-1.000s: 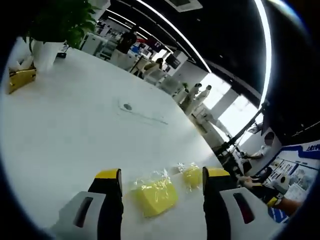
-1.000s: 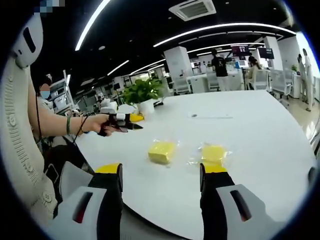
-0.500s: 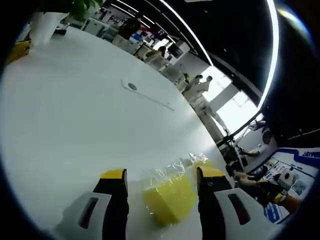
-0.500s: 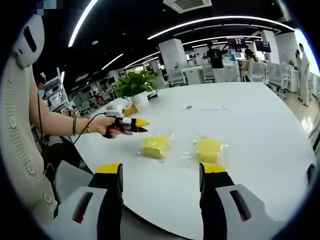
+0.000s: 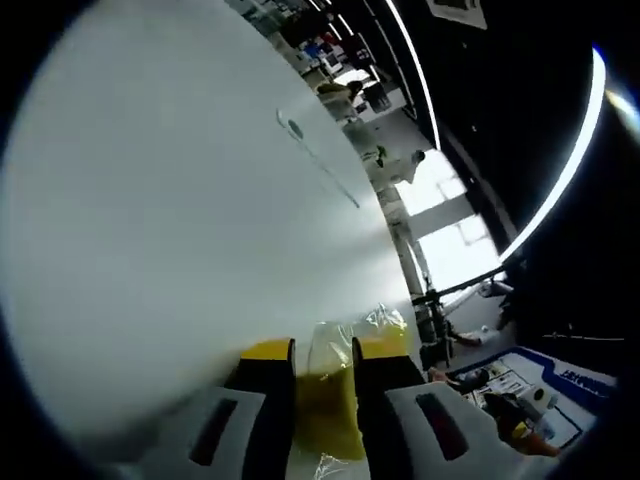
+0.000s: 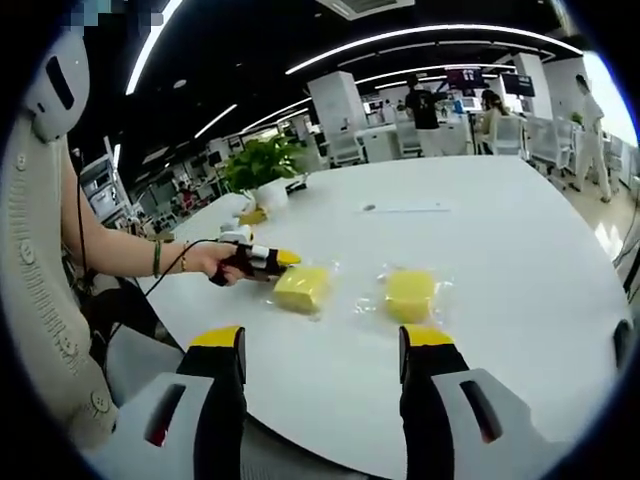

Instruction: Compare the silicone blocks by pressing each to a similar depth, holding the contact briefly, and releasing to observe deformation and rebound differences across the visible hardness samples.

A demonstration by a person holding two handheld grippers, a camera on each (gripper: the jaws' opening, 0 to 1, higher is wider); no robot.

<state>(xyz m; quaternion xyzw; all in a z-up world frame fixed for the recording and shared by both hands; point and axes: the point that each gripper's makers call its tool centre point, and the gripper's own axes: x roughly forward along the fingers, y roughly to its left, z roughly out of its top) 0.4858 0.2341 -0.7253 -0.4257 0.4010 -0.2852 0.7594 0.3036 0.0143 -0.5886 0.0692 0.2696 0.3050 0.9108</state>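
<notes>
Left gripper of mine squeezes the near bagged silicone block dead between its jaws on the white table, while the second block sits ahead of my wide-open, idle right gripper.

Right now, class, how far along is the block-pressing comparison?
Nothing looks finished yet. In hand: the left gripper has its jaws closed on the first bagged yellow silicone block. Left: its hold and release, then the second bagged block, lying untouched on the white table. The right gripper is open.
</notes>
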